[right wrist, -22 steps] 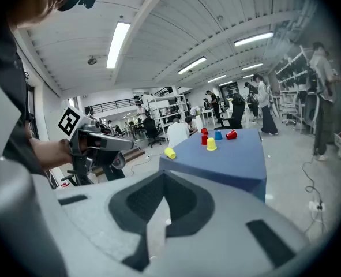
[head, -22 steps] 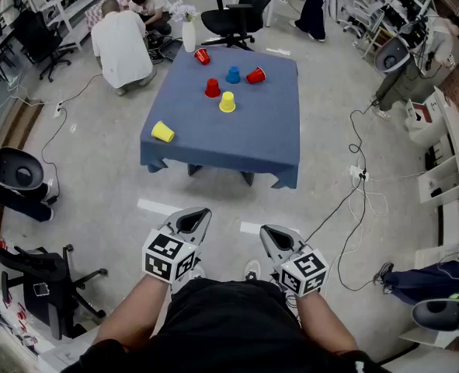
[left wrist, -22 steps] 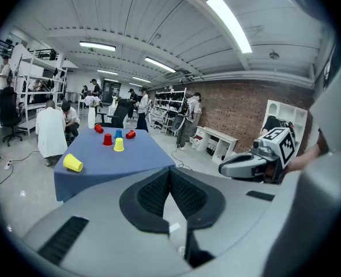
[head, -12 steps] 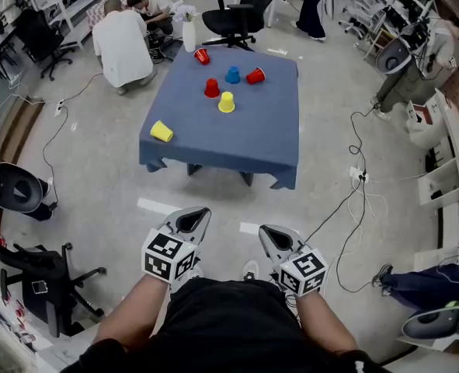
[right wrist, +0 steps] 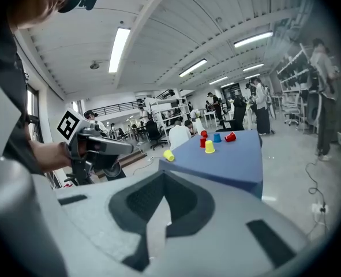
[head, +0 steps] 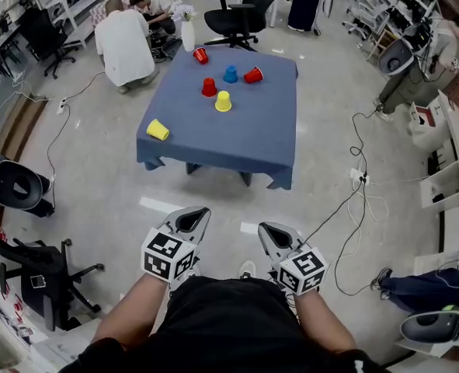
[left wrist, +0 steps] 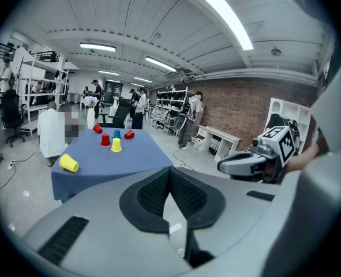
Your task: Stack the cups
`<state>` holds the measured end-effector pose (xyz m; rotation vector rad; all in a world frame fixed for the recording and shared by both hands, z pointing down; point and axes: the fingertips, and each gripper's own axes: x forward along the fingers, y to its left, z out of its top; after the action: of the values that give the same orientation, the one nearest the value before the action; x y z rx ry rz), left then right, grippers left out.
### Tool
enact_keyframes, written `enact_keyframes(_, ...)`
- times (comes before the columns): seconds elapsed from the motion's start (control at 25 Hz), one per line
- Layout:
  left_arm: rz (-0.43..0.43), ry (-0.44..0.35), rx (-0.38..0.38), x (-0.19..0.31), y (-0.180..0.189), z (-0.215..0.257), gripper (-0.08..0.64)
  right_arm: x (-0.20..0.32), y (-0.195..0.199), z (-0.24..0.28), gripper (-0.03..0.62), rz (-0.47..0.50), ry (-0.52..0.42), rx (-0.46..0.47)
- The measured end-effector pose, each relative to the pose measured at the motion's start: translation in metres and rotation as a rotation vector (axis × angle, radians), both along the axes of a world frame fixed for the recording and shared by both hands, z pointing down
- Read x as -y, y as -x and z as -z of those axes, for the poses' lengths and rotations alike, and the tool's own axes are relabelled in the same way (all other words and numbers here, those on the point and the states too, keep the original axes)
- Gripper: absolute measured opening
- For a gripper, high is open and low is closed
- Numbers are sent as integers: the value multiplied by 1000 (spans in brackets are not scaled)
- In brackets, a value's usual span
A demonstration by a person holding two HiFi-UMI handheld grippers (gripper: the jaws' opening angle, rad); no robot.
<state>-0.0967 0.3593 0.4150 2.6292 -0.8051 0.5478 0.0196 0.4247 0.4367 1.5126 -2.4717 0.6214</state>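
Several cups stand or lie on a blue-clothed table (head: 245, 130) well ahead of me. A yellow cup (head: 158, 130) lies on its side near the left edge; another yellow cup (head: 224, 101) stands upside down mid-table. Behind it are an upside-down red cup (head: 208, 88), a blue cup (head: 230, 74), a red cup on its side (head: 252, 75) and a red cup (head: 201, 55) at the back. My left gripper (head: 193, 221) and right gripper (head: 269, 236) are held close to my body, far short of the table, both shut and empty. The left gripper view shows the cups (left wrist: 116, 145) small and distant.
A person in white (head: 123, 47) crouches at the table's far left corner beside another person. Black office chairs (head: 241, 10) stand behind the table and at my left (head: 39, 274). Cables (head: 353, 208) trail over the floor on the right. Shelving lines the room's edges.
The table and cups have shifted slightly up and left in the head view as the camera moved. Both grippers stay shut in the same place near my body.
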Motion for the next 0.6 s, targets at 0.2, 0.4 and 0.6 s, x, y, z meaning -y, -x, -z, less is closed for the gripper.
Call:
enact_keyframes(0.2,25,-2,4,-5,-22,-2,5,-7,-23,-3,2,30,9,8)
enact_keyframes(0.4,59,-3,14,-14,-48,-5,5,-14,-51,-4,2,62,1,19)
enact_keyframes(0.6,96,-8,31,-16,-61,-4,5,-12,-74,-16,2,83,24,25)
